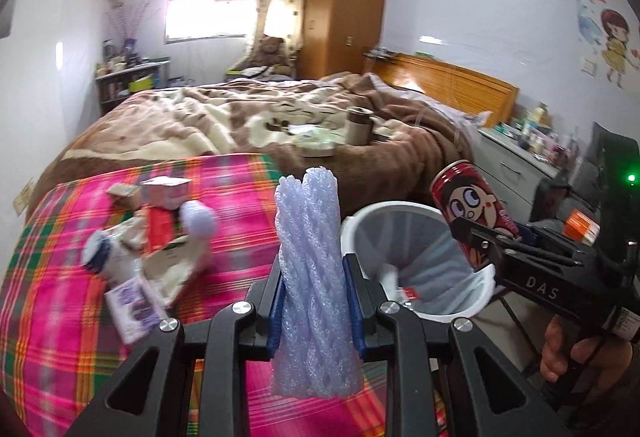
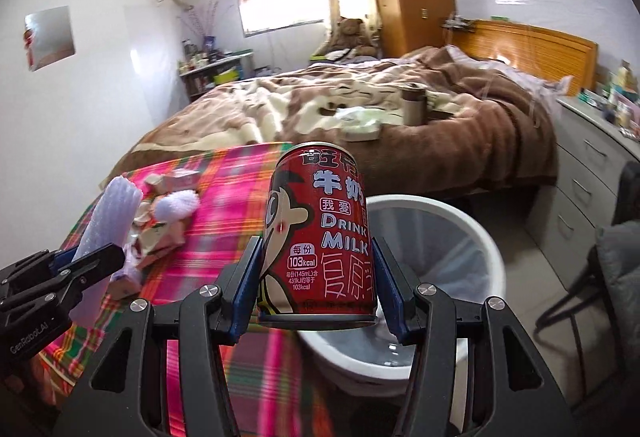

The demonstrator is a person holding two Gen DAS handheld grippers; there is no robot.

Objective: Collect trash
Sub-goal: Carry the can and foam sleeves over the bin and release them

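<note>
— What has the left gripper (image 1: 316,301) got?

— A roll of pale lilac foam netting (image 1: 310,277), standing upright, with the blue pads pressed into both its sides. From the right wrist camera the same gripper (image 2: 86,261) sits at the lower left, and the foam netting (image 2: 114,213) sticks up out of it.

— And the right gripper (image 2: 318,289)?

— Clamped on a red milk can (image 2: 320,233) printed with a cartoon face and "DRINK MILK". The can is upright, its base level with the pads. In the left view the right gripper (image 1: 486,237) holds the red milk can (image 1: 474,213) tilted, just over the far rim of the bin, with a hand (image 1: 568,353) on the handle below.

— Where's the bin?

— A white waste bin (image 1: 476,311) with a thin liner stands on the floor beside the pink plaid cloth (image 1: 224,237), directly behind both held items. Something red and white lies inside it; I can't make out what.

— Anything left on the cloth?

— A blurred heap: a small pink carton (image 1: 166,193), a white fluffy ball (image 1: 198,219), crumpled paper wrappers (image 1: 160,261), and a purple printed packet (image 1: 134,307).
</note>
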